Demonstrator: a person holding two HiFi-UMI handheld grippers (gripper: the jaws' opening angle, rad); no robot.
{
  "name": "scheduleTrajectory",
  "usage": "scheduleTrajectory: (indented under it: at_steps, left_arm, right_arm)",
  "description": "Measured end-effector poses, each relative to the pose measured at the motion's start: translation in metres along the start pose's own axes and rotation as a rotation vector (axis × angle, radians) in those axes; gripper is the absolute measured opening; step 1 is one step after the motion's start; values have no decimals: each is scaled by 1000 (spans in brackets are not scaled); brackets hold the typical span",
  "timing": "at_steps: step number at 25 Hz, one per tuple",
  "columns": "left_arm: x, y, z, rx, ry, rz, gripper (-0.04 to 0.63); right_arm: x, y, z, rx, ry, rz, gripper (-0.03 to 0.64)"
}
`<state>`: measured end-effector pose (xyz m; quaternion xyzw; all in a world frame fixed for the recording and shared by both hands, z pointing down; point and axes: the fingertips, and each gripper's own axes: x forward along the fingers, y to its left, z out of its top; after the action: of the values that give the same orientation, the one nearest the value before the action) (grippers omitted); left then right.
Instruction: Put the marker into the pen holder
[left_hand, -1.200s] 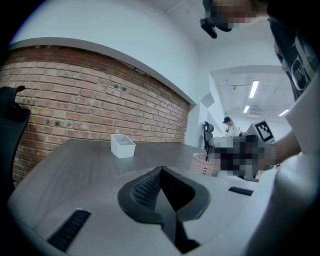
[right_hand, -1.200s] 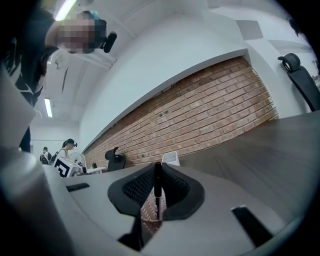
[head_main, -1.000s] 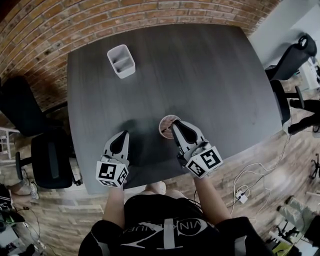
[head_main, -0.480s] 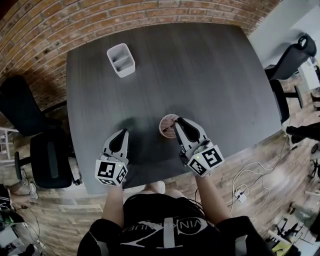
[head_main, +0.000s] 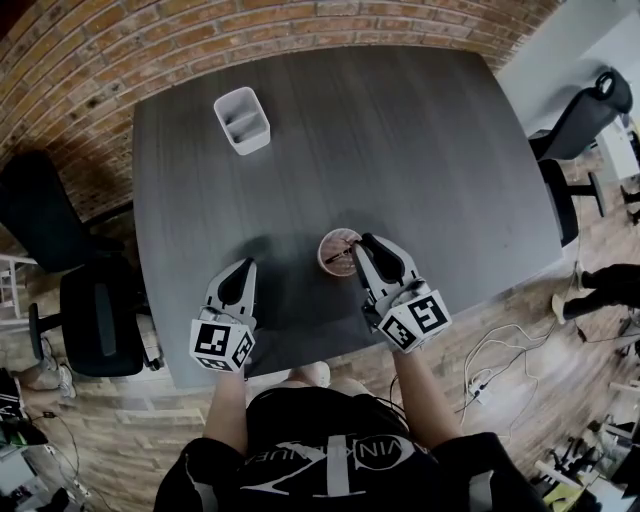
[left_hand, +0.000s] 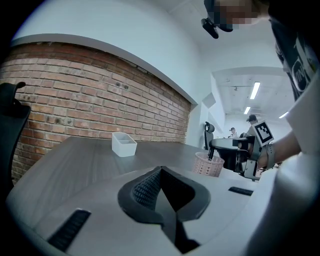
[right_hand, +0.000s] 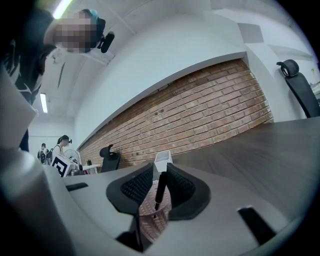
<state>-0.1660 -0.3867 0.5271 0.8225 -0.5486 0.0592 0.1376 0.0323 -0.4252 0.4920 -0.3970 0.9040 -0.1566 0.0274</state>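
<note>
A pink mesh pen holder (head_main: 336, 250) stands near the table's front edge. In the right gripper view a black marker (right_hand: 160, 189) stands upright with its lower end inside the pen holder (right_hand: 152, 217). My right gripper (head_main: 362, 243) is at the holder's right rim. Its jaws have just been opening, and the marker sits between the pads (right_hand: 181, 186) with gaps showing. My left gripper (head_main: 243, 270) rests shut and empty to the left of the holder. In its own view the left gripper (left_hand: 161, 172) sees the holder (left_hand: 208, 165) off to the right.
A white rectangular box (head_main: 242, 121) stands at the far left of the dark table (head_main: 400, 130). Black office chairs stand left of the table (head_main: 95, 320) and at its right (head_main: 585, 115). A brick wall runs behind the table's far edge.
The right gripper's jaws have widened around the marker and the gripper has drifted slightly right. The left gripper has stayed still.
</note>
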Motion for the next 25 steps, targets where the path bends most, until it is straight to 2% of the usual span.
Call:
scheduleTrajectory:
  at_steps: [6,11,18,25]
  left_arm:
    - [0,-5,0,7,5,-4,14]
    - [-2,-8,0,6,3,-4,14]
    - [-8,-11,-2,1,2,2,14]
    - [-13,-23,-1,7,-5,-6,14]
  right_arm:
    - [-3,-3,-2,18,6,0,123]
    - [-7,-6,-3,39,7,-6,144]
    - [-16,-11,-6,67,-1,-21,160]
    - [-33,-13,0,48,-6,-34,160]
